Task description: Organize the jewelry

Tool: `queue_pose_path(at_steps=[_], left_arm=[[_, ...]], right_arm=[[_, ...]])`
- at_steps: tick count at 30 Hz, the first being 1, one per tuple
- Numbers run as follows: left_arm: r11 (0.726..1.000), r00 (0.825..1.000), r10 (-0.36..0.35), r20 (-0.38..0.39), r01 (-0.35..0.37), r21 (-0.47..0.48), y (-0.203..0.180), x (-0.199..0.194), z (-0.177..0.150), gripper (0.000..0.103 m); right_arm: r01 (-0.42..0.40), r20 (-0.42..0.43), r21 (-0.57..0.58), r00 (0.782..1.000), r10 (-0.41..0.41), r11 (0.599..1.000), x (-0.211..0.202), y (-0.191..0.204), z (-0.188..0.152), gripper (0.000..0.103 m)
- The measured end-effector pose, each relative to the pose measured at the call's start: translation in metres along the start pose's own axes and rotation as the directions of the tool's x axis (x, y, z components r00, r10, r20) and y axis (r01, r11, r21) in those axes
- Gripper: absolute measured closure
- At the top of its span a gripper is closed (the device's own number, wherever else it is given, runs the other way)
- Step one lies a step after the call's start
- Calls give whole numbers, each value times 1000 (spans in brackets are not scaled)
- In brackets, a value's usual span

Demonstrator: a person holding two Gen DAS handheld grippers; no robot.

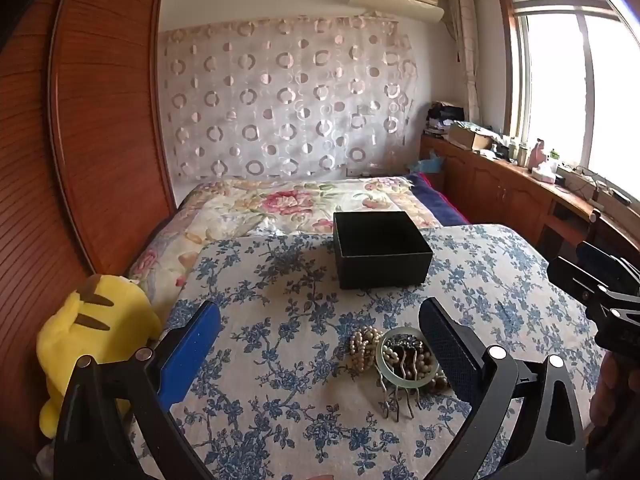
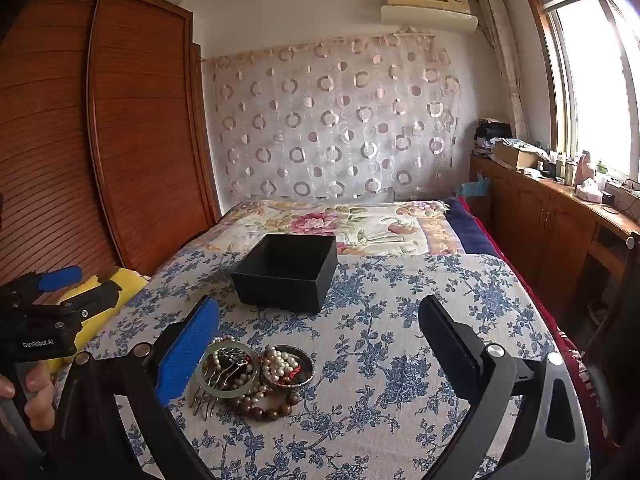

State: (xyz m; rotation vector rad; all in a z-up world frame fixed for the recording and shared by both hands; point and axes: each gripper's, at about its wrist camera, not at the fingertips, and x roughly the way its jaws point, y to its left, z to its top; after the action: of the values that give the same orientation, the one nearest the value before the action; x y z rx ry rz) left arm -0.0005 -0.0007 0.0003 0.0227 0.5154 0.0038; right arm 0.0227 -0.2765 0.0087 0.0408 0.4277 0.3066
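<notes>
Both grippers spread wide over a jewelry pile, nothing held.

The left gripper point(image 1: 320, 344) and right gripper point(image 2: 320, 340) hovered with jaws fully apart, empty. The jewelry pile point(image 2: 252, 376) lay on the blue floral cloth point(image 2: 400, 360) covering the bed: a green bangle point(image 2: 229, 370), pearl strands point(image 1: 362, 346), a metal hair comb point(image 1: 396, 398) and brown wooden beads point(image 2: 276, 410), touching and overlapping. An open black box point(image 1: 380, 254) sat apart, farther up the cloth. A yellow plush toy point(image 1: 92, 344) lay at the bed's left edge.
</notes>
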Motion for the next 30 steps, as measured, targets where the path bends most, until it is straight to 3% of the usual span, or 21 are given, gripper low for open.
queue_pose_path(at_steps=[30], left_arm=[[1000, 1000, -3, 4, 3, -8, 0, -3, 4, 7]], right_arm=[[-1, -5, 0, 1000, 1, 1000, -1, 1, 1, 2]])
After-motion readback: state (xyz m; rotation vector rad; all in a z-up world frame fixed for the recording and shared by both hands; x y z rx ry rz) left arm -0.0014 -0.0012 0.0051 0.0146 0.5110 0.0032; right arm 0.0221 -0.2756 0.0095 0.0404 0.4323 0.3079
